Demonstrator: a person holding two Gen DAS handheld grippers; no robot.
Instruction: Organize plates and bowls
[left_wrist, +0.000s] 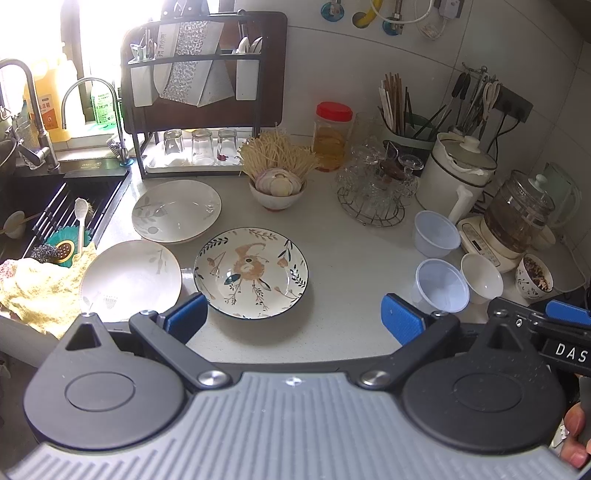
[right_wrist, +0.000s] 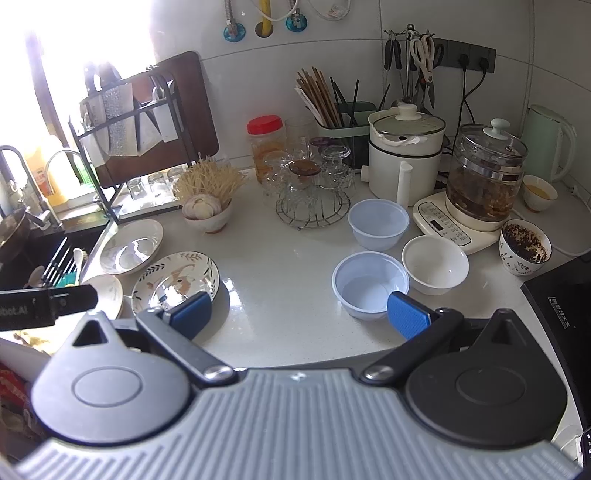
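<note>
Three plates lie on the white counter: a flower-patterned plate (left_wrist: 251, 272) (right_wrist: 176, 281) in the middle, a white leaf plate (left_wrist: 176, 210) (right_wrist: 132, 246) behind it, and a white plate (left_wrist: 130, 278) (right_wrist: 108, 293) by the sink. To the right stand two clear plastic bowls (left_wrist: 441, 285) (left_wrist: 436, 233) (right_wrist: 370, 284) (right_wrist: 378, 223) and a white ceramic bowl (left_wrist: 481, 277) (right_wrist: 435, 264). My left gripper (left_wrist: 293, 320) is open and empty just in front of the flower plate. My right gripper (right_wrist: 300, 314) is open and empty, its right finger at the near plastic bowl's rim.
A sink (left_wrist: 55, 206) with brushes is at left, a yellow cloth (left_wrist: 40, 288) at its edge. A dish rack (left_wrist: 199, 110), a bowl of garlic and noodles (left_wrist: 277, 188), a wire stand of glassware (left_wrist: 376, 184), a cooker (left_wrist: 458, 170), a glass kettle (right_wrist: 484, 177) and a dirty patterned cup (right_wrist: 524, 247) stand behind.
</note>
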